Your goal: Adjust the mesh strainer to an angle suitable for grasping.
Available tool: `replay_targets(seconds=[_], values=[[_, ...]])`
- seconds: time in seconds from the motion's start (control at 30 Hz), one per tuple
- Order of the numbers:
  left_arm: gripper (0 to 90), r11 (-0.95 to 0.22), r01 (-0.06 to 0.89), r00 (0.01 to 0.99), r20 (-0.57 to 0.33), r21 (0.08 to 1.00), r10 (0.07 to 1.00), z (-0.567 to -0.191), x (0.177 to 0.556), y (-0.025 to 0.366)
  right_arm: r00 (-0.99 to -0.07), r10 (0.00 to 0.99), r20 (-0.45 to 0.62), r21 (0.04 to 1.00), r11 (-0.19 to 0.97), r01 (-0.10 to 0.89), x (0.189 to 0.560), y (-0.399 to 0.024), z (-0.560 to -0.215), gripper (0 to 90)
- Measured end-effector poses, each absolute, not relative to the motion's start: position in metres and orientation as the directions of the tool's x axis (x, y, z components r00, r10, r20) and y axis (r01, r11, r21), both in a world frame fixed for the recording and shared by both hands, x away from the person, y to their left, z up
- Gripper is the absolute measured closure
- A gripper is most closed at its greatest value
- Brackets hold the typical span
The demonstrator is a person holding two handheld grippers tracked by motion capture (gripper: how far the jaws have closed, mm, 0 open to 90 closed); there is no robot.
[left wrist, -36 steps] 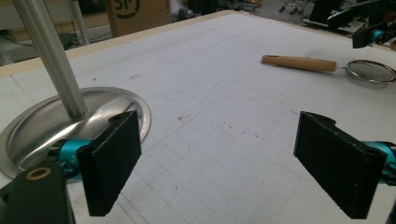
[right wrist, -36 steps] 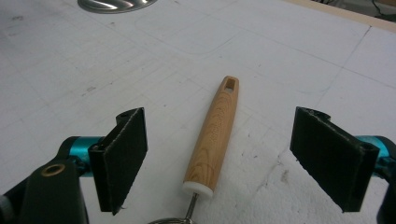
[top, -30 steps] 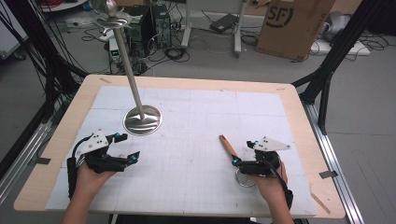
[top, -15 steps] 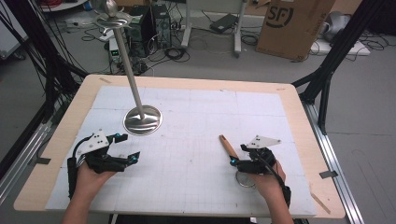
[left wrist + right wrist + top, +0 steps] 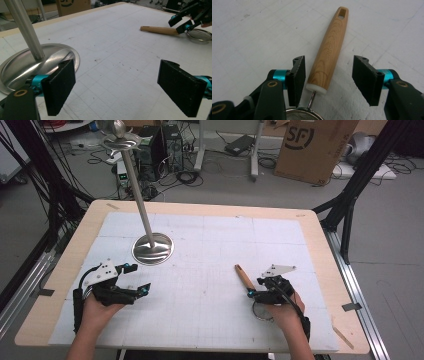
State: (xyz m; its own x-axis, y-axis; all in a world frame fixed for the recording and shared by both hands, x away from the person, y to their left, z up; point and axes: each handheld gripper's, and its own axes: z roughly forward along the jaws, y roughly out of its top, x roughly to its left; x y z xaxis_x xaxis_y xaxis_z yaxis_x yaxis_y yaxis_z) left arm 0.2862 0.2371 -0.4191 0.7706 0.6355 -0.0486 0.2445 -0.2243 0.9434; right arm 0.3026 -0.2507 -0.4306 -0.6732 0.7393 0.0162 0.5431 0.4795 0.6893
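A small strainer lies flat at the table's right front, its wooden handle pointing away from me and its mesh ring nearest my hand. My right gripper is open, with one jaw on each side of the handle's white end and a gap on both sides. My left gripper is open over bare mat at the left front, holding nothing. The left gripper view also shows the handle and the right gripper farther off.
A metal stand with a round dished base and a tall leaning pole stands just beyond my left gripper. A white gridded mat covers the wooden table. Cables and a cardboard box lie on the floor behind.
My right gripper has slid a little left toward the strainer handle, and its jaws now straddle it. The left gripper and the stand have not moved.
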Motion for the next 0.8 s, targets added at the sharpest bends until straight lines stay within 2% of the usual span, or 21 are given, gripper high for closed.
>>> replay_targets(seconds=[0.23, 0.47, 0.8], values=[[15.5, -0.223, 0.247, 0.769, -0.05, 0.943, 0.637, -0.419, 0.286, 0.237, -0.702, 0.712, 0.015, 0.645, 0.53, 0.551, 0.304, -0.245, -0.434, 59.0], [15.5, -0.225, 0.246, 0.771, -0.05, 0.943, 0.635, -0.419, 0.286, 0.237, -0.71, 0.704, 0.014, 0.638, 0.541, 0.548, 0.305, -0.244, -0.433, 61.5], [15.5, -0.23, 0.247, 0.771, -0.047, 0.941, 0.636, -0.42, 0.287, 0.237, -0.766, 0.642, 0.008, 0.614, 0.602, 0.511, 0.301, -0.233, -0.43, 65.2]])
